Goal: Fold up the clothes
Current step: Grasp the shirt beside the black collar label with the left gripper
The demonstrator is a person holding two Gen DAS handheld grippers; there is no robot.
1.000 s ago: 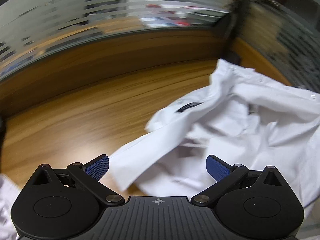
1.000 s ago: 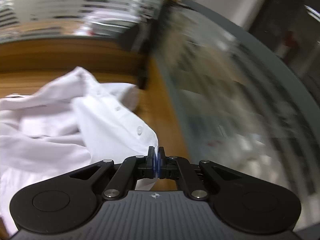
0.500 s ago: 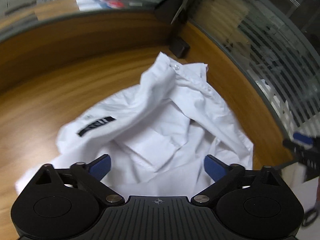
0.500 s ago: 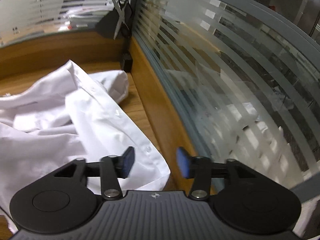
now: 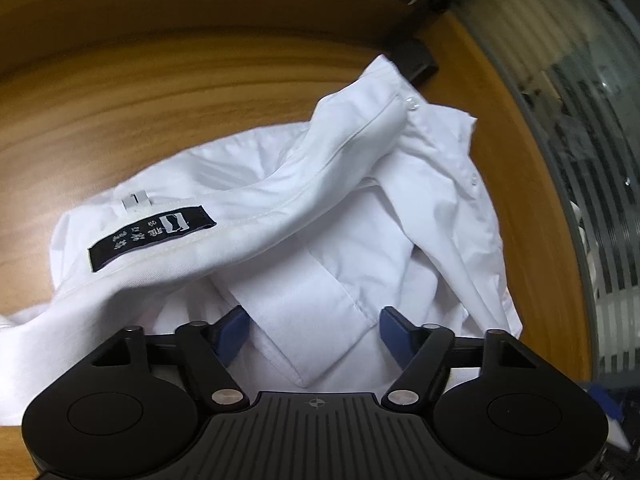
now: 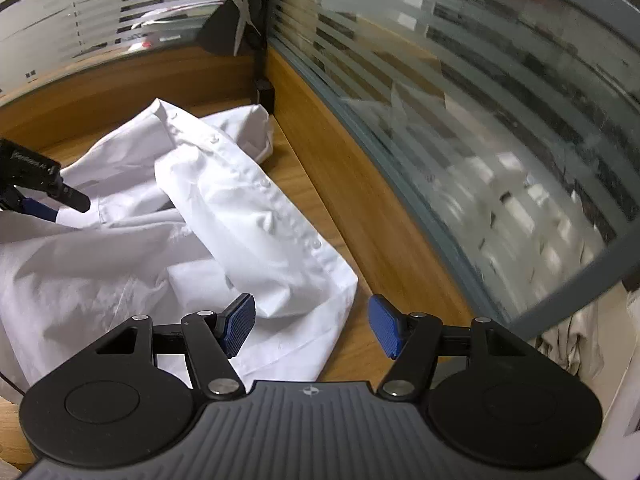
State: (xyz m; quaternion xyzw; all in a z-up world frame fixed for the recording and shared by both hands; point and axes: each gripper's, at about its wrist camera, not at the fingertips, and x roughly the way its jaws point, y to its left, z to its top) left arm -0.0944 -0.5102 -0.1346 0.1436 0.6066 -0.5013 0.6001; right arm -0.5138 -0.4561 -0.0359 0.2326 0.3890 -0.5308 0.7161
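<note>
Frosted glass partitions wall a wooden bench (image 6: 320,200), where a white shirt (image 5: 320,208) lies rumpled, not folded. In the left view the left tool (image 5: 314,330), gaping and empty, straddles a flat fabric band at lower centre; the collar label (image 5: 152,242) sits at left. The right tool (image 6: 312,326), also spread and empty, hovers over the button-placket corner (image 6: 336,280).

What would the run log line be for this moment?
task: fold clothes | left hand-held gripper: open, over white shirt | right hand-held gripper: open, at shirt corner | shirt: crumpled on desk
</note>
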